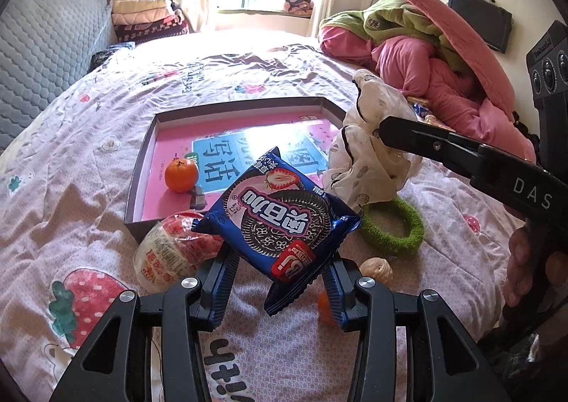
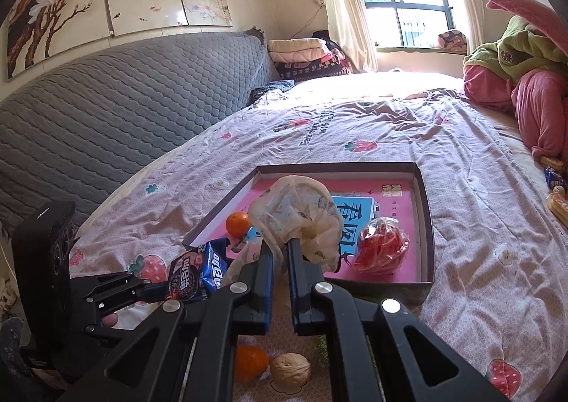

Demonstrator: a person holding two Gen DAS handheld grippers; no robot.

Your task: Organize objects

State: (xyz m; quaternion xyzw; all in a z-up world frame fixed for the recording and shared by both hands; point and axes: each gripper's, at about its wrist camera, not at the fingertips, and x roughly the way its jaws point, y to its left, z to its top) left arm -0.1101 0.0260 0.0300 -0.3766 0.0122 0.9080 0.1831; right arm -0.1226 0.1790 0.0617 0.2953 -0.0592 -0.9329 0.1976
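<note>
Left wrist view: the left gripper (image 1: 280,281) points down at the bed (image 1: 88,139), its jaws clamped on the lower end of a blue cookie pack (image 1: 280,221) held clear of the cover. The right gripper (image 1: 385,132) enters from the right, closed on a white bag (image 1: 365,167), with a hand (image 1: 529,270) on its grip. Beyond lies a shallow box (image 1: 142,167) with a pink floor; an orange (image 1: 181,175) rests in its near left part. A red-and-white packet (image 1: 170,253) lies against the box's near wall. A green ring (image 1: 394,228) and a walnut (image 1: 377,269) lie on the cover.

Right wrist view: the right gripper's jaws pinch the bunched neck of the bag, which hangs over the box. Inside the box lie the orange at left and a red mesh bundle (image 2: 381,247) at right. The left gripper holds the pack at left, outside the box. A second orange (image 2: 250,363) and the walnut lie on the cover below.
</note>
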